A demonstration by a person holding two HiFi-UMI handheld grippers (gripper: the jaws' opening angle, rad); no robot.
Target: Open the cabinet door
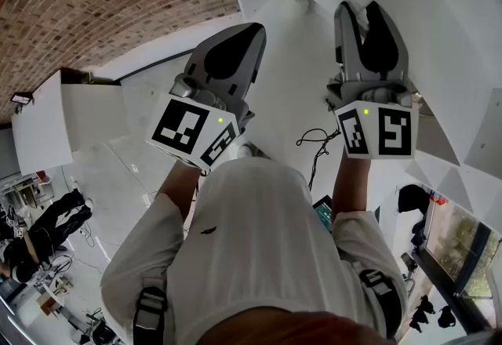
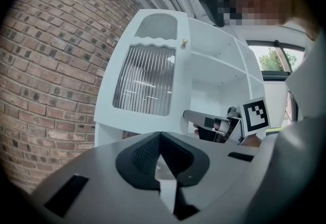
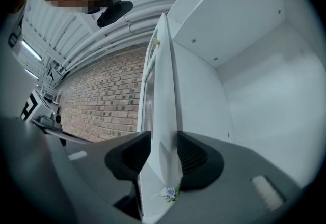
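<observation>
Jaws pressed together and empty on the left gripper (image 2: 160, 139). The right gripper (image 3: 163, 151) pinches the edge of the cabinet door (image 3: 163, 90) — already swung wide, shelves (image 3: 244, 65) exposed — so seemingly only release remains.

Bright daylight, fisheye edges, dark vignette

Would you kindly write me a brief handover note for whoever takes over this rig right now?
Left gripper: jaws together, nothing in them, held short of the cabinet.
Right gripper: jaws closed on the edge of the cabinet door.
Door: stands out from the cabinet front, with the shelves inside exposed.
Done: door gripped and at least partly open.
Left: probably swing it wider if needed, then release.
</observation>
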